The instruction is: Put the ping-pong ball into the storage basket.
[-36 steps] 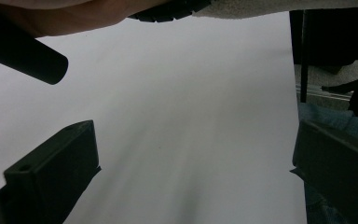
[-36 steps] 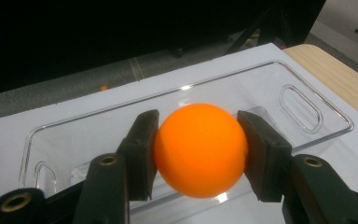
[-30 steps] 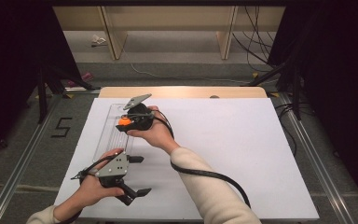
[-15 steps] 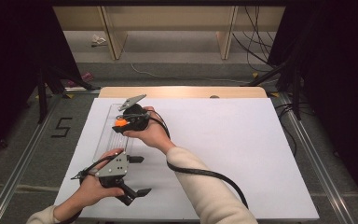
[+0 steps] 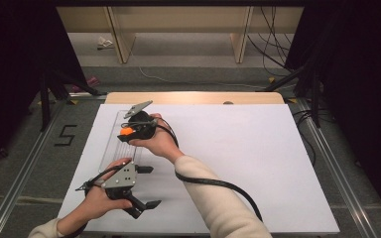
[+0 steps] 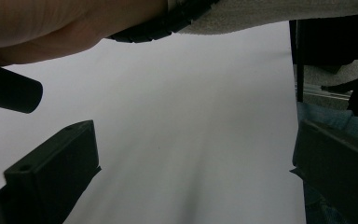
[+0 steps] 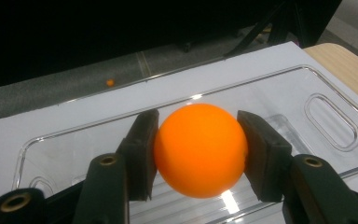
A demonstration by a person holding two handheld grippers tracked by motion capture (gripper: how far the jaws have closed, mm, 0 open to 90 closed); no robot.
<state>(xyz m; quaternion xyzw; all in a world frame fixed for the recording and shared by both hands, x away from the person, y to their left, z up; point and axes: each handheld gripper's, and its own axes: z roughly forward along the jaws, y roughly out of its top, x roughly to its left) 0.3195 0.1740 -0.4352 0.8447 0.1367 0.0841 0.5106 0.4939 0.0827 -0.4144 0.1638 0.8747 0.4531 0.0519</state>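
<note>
Orange ball [image 7: 200, 149] clamped betw. pads of right gripper [image 7: 199, 151], just above clear plastic tray [image 7: 307, 84] on white sheet [image 5: 238, 148] over wooden table [image 5: 193, 97], left gripper [image 6: 191, 182] w/ jaws wide nearer the person, grey floor and dark curtains [image 5: 357, 74] around.

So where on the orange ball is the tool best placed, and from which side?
Across its widest middle, as the right tool has it now: one pad on each opposite side of the orange ball. It is round and smooth, so an off-centre grip would likely slip. Coming from above keeps the clear tray out of the way.
</note>
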